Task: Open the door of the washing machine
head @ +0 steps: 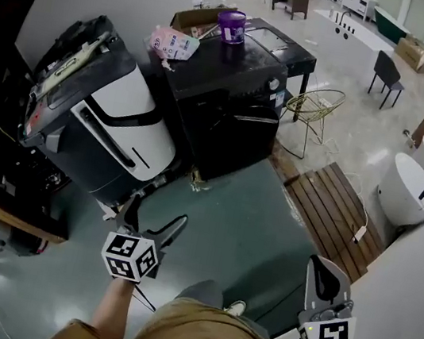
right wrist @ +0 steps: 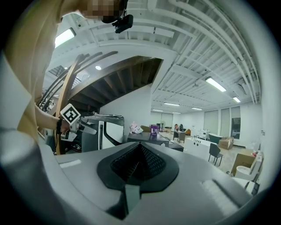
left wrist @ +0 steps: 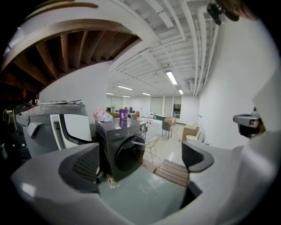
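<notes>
The left gripper (head: 154, 215) was held low in front of the person with its jaws wide apart and nothing between them. The right gripper (head: 324, 277) was out to the right, its jaws closed together and empty. Both hung over the grey-green floor (head: 235, 225), well short of the machine. At the right edge of that floor lay a wooden slatted platform (head: 335, 211). At its far edge stood the black washing machine (head: 228, 119), its round door (left wrist: 129, 154) facing the person and looking shut. Just beside it on the left stood a white and black appliance (head: 115, 124). On the machine's top, a pink packet (head: 173, 42) lay near the left edge and a purple cup (head: 231, 26) stood at the far edge. A wire chair (head: 316, 110) stood to the machine's right.
</notes>
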The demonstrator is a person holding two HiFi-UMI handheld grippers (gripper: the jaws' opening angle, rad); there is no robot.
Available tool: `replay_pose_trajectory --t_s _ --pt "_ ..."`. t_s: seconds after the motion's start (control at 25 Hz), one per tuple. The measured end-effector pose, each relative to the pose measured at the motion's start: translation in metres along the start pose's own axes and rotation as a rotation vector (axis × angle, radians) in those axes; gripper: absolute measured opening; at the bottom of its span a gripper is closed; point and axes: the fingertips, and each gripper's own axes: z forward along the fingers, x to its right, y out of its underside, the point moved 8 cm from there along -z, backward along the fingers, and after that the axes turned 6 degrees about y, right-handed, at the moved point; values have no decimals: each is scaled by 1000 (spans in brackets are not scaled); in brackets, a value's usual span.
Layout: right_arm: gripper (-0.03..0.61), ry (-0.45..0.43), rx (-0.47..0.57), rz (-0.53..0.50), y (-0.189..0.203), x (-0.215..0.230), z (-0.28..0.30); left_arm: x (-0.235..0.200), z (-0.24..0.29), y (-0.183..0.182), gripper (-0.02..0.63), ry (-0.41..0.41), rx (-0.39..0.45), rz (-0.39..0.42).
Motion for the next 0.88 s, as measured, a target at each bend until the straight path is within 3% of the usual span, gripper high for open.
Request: replay_pose_trajectory --t_s 0.36,0.52,0.88 --pt "5 42 -57 16 23 35 52 -5 88 9 620 59 -65 -17" --pt "5 55 -106 5 24 64 118 -25 165 9 618 90 -97 -39" --pt "5 41 -143 -11 1 110 298 -91 335 -45 618 166 -117 -34"
